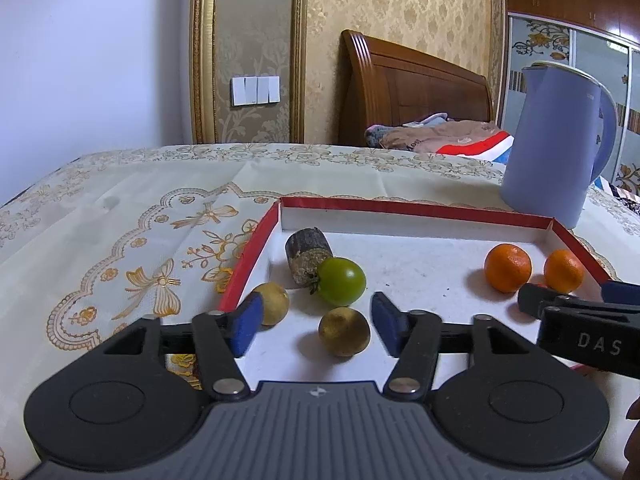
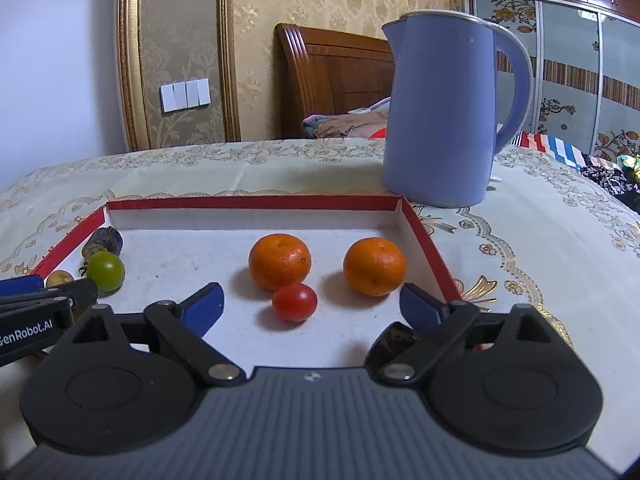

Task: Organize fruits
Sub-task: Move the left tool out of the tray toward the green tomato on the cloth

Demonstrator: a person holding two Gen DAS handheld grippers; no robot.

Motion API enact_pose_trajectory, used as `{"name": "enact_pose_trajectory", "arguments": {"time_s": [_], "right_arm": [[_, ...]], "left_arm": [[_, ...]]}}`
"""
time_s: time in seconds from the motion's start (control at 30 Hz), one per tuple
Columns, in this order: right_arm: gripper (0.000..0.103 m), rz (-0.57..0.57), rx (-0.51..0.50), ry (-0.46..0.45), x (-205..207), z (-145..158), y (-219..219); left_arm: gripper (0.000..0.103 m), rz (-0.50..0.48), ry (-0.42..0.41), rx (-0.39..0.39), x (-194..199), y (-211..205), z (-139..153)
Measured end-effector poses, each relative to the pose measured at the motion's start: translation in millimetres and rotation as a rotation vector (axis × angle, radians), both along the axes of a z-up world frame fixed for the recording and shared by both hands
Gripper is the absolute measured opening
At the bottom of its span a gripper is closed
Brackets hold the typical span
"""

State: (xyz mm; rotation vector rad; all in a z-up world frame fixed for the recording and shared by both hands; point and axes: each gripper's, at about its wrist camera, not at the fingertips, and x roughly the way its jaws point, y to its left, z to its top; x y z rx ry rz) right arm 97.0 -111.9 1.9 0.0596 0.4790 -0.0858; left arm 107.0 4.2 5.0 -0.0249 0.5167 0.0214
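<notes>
A red-rimmed white tray (image 1: 416, 206) (image 2: 256, 202) holds the fruit. In the left wrist view my left gripper (image 1: 316, 322) is open over the tray's left side, with a brownish round fruit (image 1: 344, 331) between its fingers, a second one (image 1: 272, 303) by the left finger, a green tomato (image 1: 342, 281) and a dark cylindrical piece (image 1: 308, 254) just ahead. Two oranges (image 1: 508, 268) (image 1: 563, 271) lie at the right. In the right wrist view my right gripper (image 2: 312, 308) is open, with a red tomato (image 2: 295, 302) between its fingers and the two oranges (image 2: 280, 261) (image 2: 374, 266) just beyond. A dark fruit (image 2: 394, 340) is partly hidden under its right finger.
A blue kettle (image 1: 556, 144) (image 2: 448, 112) stands behind the tray's far right corner on the floral tablecloth (image 1: 120, 220). A wooden bed headboard (image 1: 412, 88) and bedding lie behind the table. The right gripper's tip (image 1: 560, 304) shows at the left view's right edge.
</notes>
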Motion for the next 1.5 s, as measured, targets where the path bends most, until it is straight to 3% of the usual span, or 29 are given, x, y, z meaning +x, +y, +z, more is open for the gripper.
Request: {"name": "enact_pose_trajectory", "arguments": {"time_s": [0.67, 0.93, 1.0, 1.17, 1.23, 1.5], "right_arm": [[0.103, -0.014, 0.047, -0.037, -21.2, 1.0, -10.0], [0.103, -0.037, 0.11, -0.088, -50.8, 5.0, -29.3], [0.103, -0.041, 0.109, -0.097, -56.5, 5.3, -31.8], [0.103, -0.047, 0.111, -0.058, -66.9, 1.1, -39.0], [0.103, -0.058, 0.127, -0.038, -69.6, -1.6, -44.8], [0.103, -0.115, 0.231, 0.007, -73.1, -11.5, -66.0]], "left_arm": [[0.07, 0.007, 0.0, -0.002, -4.0, 2.3, -0.1], [0.07, 0.002, -0.02, -0.099, -31.0, 18.7, 6.9], [0.07, -0.006, -0.028, -0.091, -38.3, 17.9, 7.1], [0.071, -0.069, -0.041, -0.033, -56.5, 6.1, 7.4], [0.081, -0.105, -0.035, -0.036, -63.9, 2.4, 6.8], [0.082, -0.212, -0.005, -0.088, -82.8, -10.2, 5.1]]}}
